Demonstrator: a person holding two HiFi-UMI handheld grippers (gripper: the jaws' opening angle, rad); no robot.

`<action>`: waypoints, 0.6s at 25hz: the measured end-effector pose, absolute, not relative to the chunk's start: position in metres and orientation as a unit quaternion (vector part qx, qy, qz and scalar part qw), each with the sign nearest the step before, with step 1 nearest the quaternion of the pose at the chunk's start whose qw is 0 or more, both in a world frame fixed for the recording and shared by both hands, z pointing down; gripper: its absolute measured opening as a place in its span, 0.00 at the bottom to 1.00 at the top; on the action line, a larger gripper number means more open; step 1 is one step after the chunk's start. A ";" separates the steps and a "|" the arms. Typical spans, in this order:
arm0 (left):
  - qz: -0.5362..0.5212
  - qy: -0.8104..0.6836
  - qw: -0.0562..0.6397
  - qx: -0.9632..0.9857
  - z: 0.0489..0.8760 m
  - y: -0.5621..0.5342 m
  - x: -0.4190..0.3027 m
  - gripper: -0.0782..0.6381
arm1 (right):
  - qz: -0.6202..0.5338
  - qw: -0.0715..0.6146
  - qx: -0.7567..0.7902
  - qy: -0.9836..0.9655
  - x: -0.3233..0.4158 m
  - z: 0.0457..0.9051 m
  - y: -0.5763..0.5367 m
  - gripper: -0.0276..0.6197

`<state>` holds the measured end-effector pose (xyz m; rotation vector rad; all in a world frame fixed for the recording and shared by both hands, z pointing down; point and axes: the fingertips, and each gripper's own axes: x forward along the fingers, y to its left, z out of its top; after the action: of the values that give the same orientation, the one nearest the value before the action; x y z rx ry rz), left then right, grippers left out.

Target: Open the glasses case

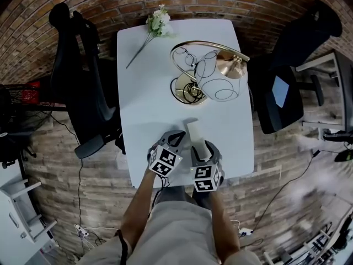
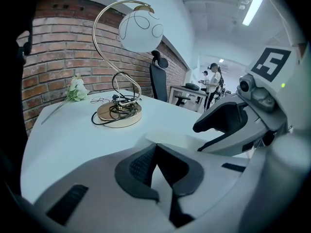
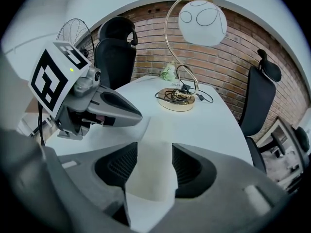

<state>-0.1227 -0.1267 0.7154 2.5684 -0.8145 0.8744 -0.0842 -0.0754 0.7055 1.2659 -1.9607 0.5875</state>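
Note:
The white glasses case (image 1: 193,130) lies shut near the front edge of the white table (image 1: 149,104). My right gripper (image 1: 203,148) is over its near end; in the right gripper view the case (image 3: 153,178) sits between the two dark pads (image 3: 189,166) of the right gripper (image 3: 154,149), whose jaws stand apart around it without a clear squeeze. My left gripper (image 1: 177,139) is just left of the case. In its own view the left gripper (image 2: 155,149) has its tips together, with the case (image 2: 175,139) pale and flat just beyond them.
A gold lamp (image 1: 218,76) with a white globe shade stands at the table's far right, wire-rimmed glasses (image 1: 186,57) beside it. A white flower sprig (image 1: 157,22) lies at the far edge. Black office chairs (image 1: 77,81) (image 1: 287,93) flank the table.

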 end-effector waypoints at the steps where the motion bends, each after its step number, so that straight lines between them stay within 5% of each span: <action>1: 0.307 -0.283 0.154 0.895 0.716 -0.127 -0.122 0.11 | 0.230 0.360 0.489 -0.760 -0.085 0.708 -0.076 0.38; 15: 0.328 -0.269 0.151 0.893 0.727 -0.122 -0.117 0.11 | 0.252 0.378 0.483 -0.748 -0.089 0.730 -0.081 0.52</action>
<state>-0.1166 -0.1224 0.7272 2.5642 -0.7718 0.9419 -0.0888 -0.0810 0.7296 1.2347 -1.9126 0.6439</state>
